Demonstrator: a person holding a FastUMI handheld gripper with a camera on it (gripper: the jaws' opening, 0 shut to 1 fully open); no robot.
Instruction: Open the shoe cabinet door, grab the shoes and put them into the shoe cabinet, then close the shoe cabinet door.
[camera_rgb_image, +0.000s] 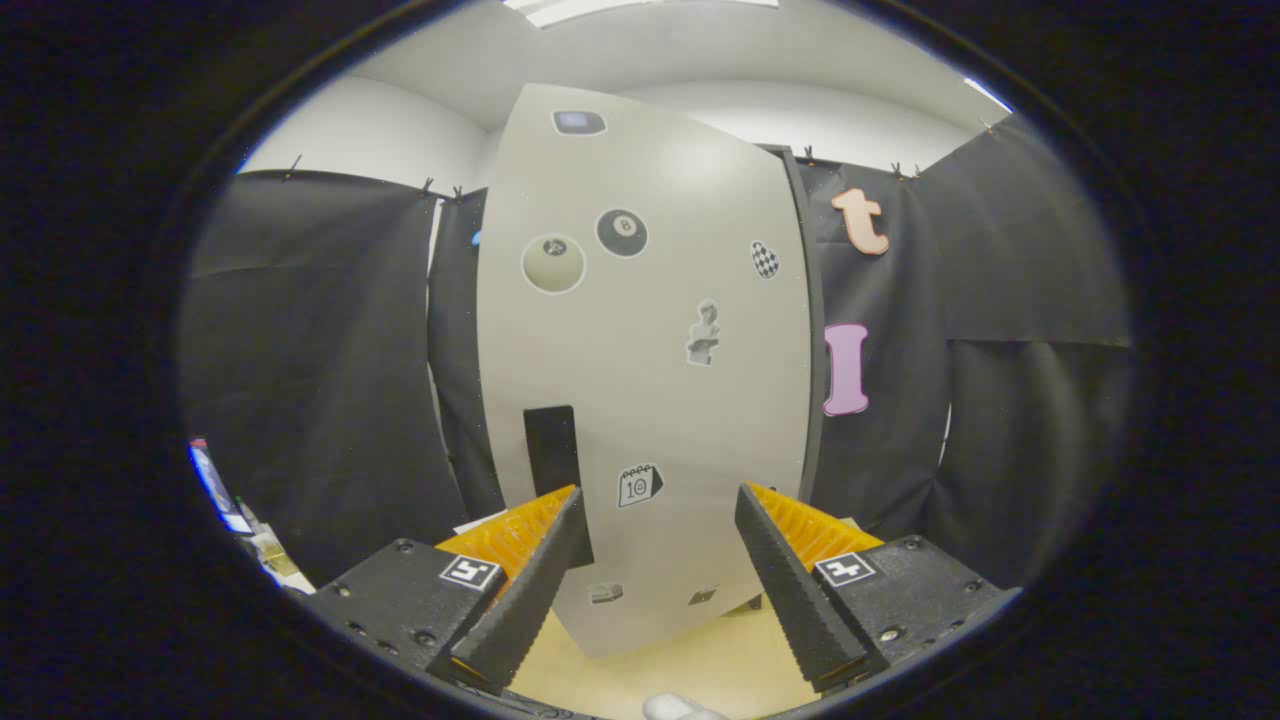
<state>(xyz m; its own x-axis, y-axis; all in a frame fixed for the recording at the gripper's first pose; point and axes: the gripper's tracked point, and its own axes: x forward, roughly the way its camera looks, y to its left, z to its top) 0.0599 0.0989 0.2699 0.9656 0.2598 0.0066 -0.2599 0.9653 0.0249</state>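
Black cloth (330, 350) hangs as the booth's wall on both sides, under a white ceiling (700, 60); below lies a pale yellow floor (690, 665); the cabinet (640, 380) stands upright just ahead of the tool (655, 520), its grey door (650, 420) closed and dotted with stickers, a dark handle (552, 450) low on its left side, just above one finger; the tool is released, fingers spread wide, grasping nothing; something white (680, 708) peeks between the fingers' bases.
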